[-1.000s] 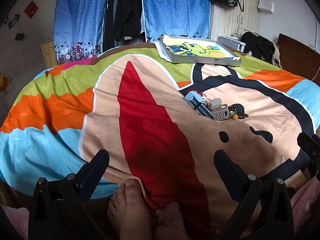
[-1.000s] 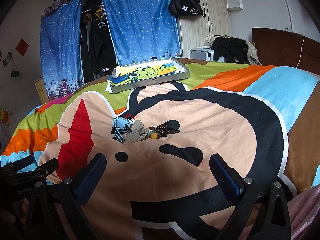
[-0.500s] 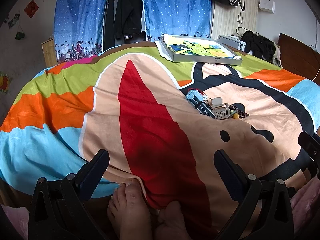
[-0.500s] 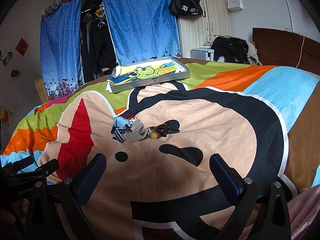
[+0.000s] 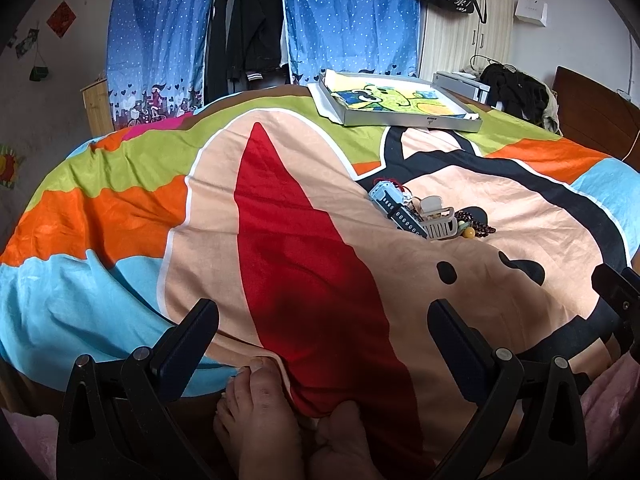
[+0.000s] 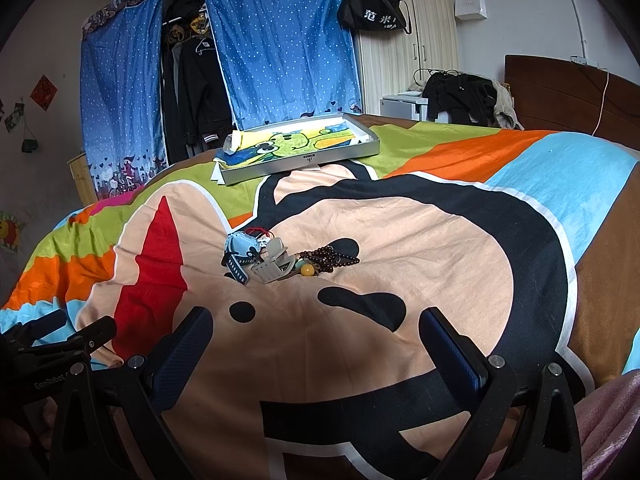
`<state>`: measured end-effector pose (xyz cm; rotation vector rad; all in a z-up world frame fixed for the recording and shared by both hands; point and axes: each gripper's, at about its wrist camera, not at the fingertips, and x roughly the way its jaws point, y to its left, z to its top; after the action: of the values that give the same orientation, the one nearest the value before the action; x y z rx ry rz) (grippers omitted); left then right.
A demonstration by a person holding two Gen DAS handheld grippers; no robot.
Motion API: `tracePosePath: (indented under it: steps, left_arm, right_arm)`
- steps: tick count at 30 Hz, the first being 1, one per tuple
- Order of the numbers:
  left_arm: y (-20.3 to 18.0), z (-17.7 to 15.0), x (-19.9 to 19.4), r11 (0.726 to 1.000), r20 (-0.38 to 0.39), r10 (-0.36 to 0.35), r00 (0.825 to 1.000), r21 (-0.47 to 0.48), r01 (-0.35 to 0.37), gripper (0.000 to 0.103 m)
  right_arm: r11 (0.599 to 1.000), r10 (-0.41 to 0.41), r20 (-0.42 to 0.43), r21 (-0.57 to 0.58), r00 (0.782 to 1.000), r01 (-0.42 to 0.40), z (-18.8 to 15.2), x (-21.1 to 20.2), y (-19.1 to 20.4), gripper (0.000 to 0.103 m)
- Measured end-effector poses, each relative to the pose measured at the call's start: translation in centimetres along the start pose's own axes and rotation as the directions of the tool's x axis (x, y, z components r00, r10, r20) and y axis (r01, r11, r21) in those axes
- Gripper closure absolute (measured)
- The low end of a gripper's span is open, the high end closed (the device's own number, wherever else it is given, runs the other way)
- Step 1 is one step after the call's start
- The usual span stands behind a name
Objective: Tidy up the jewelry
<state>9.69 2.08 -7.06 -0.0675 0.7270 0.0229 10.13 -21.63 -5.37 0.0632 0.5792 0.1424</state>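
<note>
A small heap of jewelry lies on the cartoon-print bedspread: a blue watch (image 5: 390, 204) (image 6: 240, 250), a grey hair claw (image 5: 440, 226) (image 6: 270, 268), a dark bead string (image 5: 478, 224) (image 6: 332, 258) with a yellow bead (image 6: 307, 270). A flat grey tray (image 5: 400, 120) (image 6: 304, 160) with a cartoon picture inside sits at the far side of the bed. My left gripper (image 5: 322, 332) is open, low over the near edge, far short of the heap. My right gripper (image 6: 316, 340) is open too, nearer the heap, with nothing between its fingers.
A person's bare feet (image 5: 272, 412) show under the left gripper at the bedspread's near edge. The left gripper's body (image 6: 52, 344) shows at the right view's lower left. Blue curtains (image 6: 280, 40), hanging clothes and a wooden headboard (image 6: 560, 92) ring the bed.
The left view has tilted slightly so the heap and tray sit a little higher. The right gripper has barely moved. Both stay open.
</note>
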Motion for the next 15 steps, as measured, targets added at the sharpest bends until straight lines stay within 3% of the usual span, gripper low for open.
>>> tracePosePath:
  steps: [15]
  left_arm:
    - [0.0, 1.0, -2.5, 1.0, 0.05, -0.011, 0.999, -0.012, 0.012, 0.001]
  right_arm:
    - [1.0, 0.01, 0.053, 0.0, 0.999, -0.01, 1.0, -2.4, 0.3, 0.0]
